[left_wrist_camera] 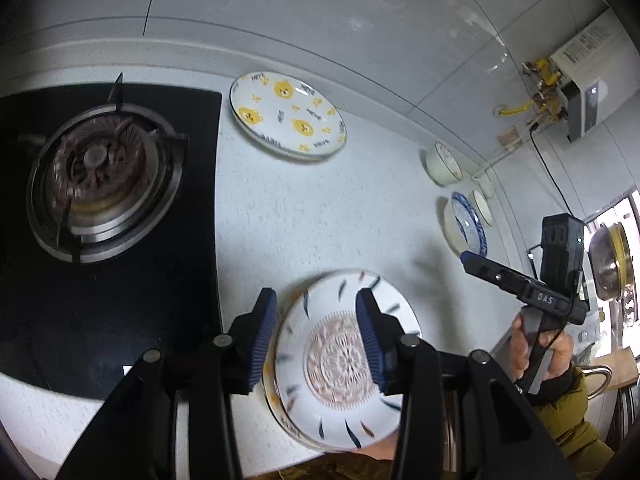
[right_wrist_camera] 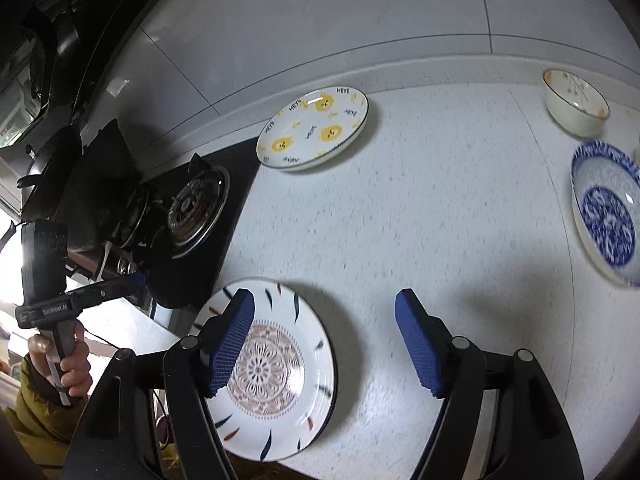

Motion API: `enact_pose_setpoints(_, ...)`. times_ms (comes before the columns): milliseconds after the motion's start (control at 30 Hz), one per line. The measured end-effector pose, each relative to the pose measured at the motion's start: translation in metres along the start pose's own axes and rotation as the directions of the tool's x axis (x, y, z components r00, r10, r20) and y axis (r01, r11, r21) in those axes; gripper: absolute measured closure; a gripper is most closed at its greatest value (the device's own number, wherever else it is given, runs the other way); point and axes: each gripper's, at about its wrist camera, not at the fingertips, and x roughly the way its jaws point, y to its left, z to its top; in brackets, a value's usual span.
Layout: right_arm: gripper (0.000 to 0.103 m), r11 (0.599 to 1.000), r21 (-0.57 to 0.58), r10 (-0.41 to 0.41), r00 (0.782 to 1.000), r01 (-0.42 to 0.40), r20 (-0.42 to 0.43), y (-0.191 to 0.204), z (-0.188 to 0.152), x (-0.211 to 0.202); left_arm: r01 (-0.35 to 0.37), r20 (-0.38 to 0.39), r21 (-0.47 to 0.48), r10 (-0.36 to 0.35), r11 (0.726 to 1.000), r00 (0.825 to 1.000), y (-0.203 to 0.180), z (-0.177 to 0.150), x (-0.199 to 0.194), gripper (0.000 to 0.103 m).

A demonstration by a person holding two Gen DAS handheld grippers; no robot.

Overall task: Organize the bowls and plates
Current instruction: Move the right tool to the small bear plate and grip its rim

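A patterned plate [left_wrist_camera: 340, 364] with a pink medallion lies on top of a bear plate at the counter's near edge; it also shows in the right wrist view [right_wrist_camera: 276, 372]. My left gripper [left_wrist_camera: 316, 336] is open, its fingers straddling the plate's left rim just above it. My right gripper [right_wrist_camera: 324, 344] is open and empty, over the counter beside the stack's right side. A yellow bear plate [left_wrist_camera: 286, 114] lies near the wall, also in the right wrist view [right_wrist_camera: 314, 128]. A blue-patterned bowl [right_wrist_camera: 608, 212] and a white bowl [right_wrist_camera: 576, 104] sit to the right.
A black gas stove [left_wrist_camera: 100, 184] fills the counter's left side. A small white bowl [left_wrist_camera: 482, 206] sits behind the blue bowl [left_wrist_camera: 466, 226]. A water heater [left_wrist_camera: 580, 76] hangs on the wall. The counter's front edge runs just below the stack.
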Motion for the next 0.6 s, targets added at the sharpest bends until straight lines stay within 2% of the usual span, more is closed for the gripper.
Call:
enact_pose_setpoints(133,0.033,1.0,-0.015,0.021,1.0,-0.021,-0.01,-0.007,0.035,0.014,-0.036,0.013,-0.041,0.037,0.999,0.999,0.005,0.049,0.016,0.063)
enact_pose_setpoints(233,0.027,0.999,-0.026,0.047,0.999,-0.048,-0.023,-0.013,0.063,0.032,-0.071,0.011,-0.032,0.072,0.997,0.997,0.008,0.092,0.034,0.063)
enact_pose_setpoints(267,0.025,0.997,-0.023,0.067,0.997,-0.068,-0.029,-0.016,0.073,0.04,-0.086,0.01,-0.047,0.087,0.995,0.996,0.012,0.106,0.041,0.062)
enact_pose_setpoints(300,0.025,0.996,-0.015,0.086,0.996,-0.086,-0.036,-0.02,0.081,0.047,-0.092,0.005,-0.069,0.092,0.993,0.996,0.017,0.12,0.049,0.054)
enact_pose_setpoints(333,0.025,0.994,-0.009,0.107,0.993,-0.108,-0.044,-0.023,0.089,0.055,-0.089,-0.003,-0.08,0.089,0.993,0.996,0.022,0.131,0.056,0.042)
enact_pose_setpoints(367,0.024,0.992,-0.003,0.128,0.99,-0.128,-0.054,-0.027,0.097,0.063,-0.101,-0.008,-0.096,0.101,0.99,0.995,0.027,0.141,0.063,0.037)
enact_pose_setpoints(433,0.018,0.989,0.014,0.15,0.986,-0.149,-0.068,-0.034,0.111,0.081,-0.138,-0.033,-0.135,0.135,0.981,0.99,0.039,0.161,0.08,0.036)
enact_pose_setpoints(600,0.018,0.982,0.058,0.187,0.978,-0.182,-0.089,-0.051,0.139,0.124,-0.204,-0.078,-0.185,0.193,0.961,0.978,0.064,0.192,0.12,0.036)
